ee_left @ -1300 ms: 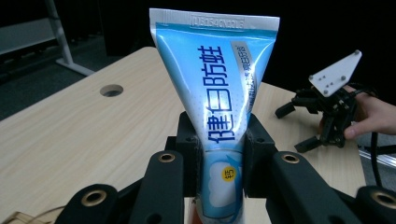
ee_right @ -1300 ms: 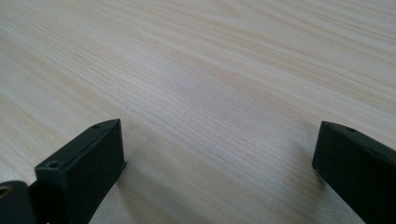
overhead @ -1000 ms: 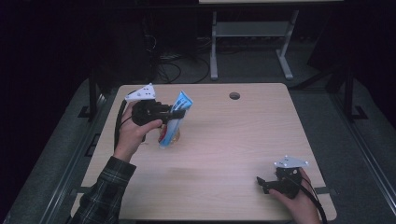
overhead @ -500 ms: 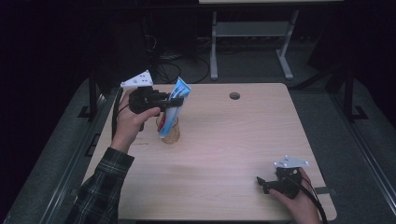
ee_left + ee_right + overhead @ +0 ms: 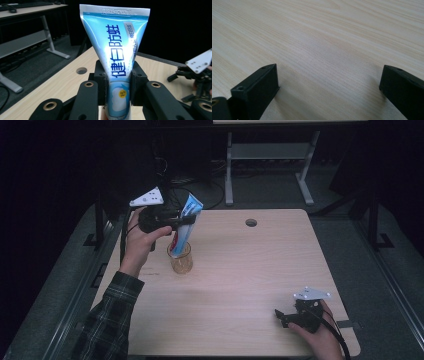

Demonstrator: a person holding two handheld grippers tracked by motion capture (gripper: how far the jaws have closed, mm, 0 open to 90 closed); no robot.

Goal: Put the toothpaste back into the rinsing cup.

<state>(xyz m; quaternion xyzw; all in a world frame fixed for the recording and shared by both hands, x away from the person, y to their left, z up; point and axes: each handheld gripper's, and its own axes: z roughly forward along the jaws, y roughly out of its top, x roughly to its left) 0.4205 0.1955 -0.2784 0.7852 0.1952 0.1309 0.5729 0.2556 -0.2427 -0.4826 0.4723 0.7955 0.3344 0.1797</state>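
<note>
- Left gripper view: my left claw [image 5: 119, 87] is clamped on the blue toothpaste tube [image 5: 117, 50], one pad pressing each flat side of its lower body.
- The tube stands nearly upright between the jaws, with its crimped flat end well above them and its printed face turned toward the camera.
- Below the pads the tube runs down out of that frame, so from there I cannot see its cap end.
- Beyond the claw lies the light wooden table [image 5: 62, 82] with a round cable hole [image 5: 81, 70] ahead and to the left of the jaws.
- Off to the right of the claw, farther out, sits the other gripper with its grey plate.
- In the high view, the left claw [image 5: 187, 220] is held above the table's far left part, pointing sideways toward the table's middle.
- The toothpaste tube [image 5: 186, 220] tilts in its grip, and its lower end reaches down into the clear glass cup [image 5: 180, 258] standing just below the claw.
- I cannot tell whether the tube touches the bottom of the cup.
- The right claw [image 5: 280, 316] rests low at the near right corner, well apart from the cup and tube, in the person's hand.
- In the right gripper view, that claw [image 5: 329, 80] stands wide open, with bare wood between the jaws.
</note>
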